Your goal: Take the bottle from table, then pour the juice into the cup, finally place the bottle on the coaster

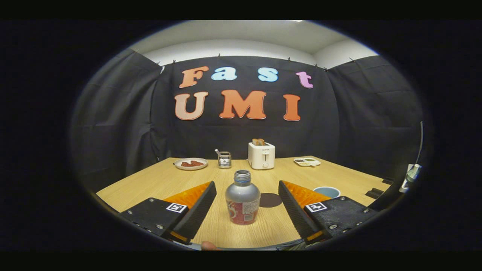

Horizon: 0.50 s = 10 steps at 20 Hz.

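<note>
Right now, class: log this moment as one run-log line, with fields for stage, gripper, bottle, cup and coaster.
stage: approach | gripper: open, fingers either side of bottle | bottle: upright on table, ungripped | cup: beyond one finger | coaster: just behind bottle, bare

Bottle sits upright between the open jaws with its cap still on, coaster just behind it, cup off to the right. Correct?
Not quite: the gripper view shows the bottle with its neck open, no cap on it. The rest holds: it stands upright between the open jaws of the gripper, untouched by either, with the dark coaster just behind it and the cup off to the right.
</note>
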### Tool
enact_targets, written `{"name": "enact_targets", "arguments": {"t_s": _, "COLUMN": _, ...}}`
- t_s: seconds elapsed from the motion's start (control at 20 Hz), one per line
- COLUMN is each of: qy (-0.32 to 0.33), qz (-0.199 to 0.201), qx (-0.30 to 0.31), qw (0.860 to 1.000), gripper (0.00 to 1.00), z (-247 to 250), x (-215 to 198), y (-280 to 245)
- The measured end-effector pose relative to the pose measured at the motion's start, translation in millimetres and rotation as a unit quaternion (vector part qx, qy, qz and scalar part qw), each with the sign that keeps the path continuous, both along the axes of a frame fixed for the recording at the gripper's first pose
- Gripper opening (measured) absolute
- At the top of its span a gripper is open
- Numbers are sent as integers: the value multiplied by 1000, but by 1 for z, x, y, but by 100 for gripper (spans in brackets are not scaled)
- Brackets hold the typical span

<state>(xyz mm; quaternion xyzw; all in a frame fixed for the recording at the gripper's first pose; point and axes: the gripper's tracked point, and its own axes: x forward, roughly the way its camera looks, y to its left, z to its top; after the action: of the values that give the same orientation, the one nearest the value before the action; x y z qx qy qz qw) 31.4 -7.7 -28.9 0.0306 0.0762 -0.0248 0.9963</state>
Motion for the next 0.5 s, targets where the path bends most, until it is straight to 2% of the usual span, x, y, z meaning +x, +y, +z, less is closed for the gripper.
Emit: {"name": "enact_targets", "arguments": {"t_s": 0.5, "qy": 70, "qz": 0, "qx": -1, "qw": 998, "gripper": 99, "z": -61, "x": 25, "y": 5}}
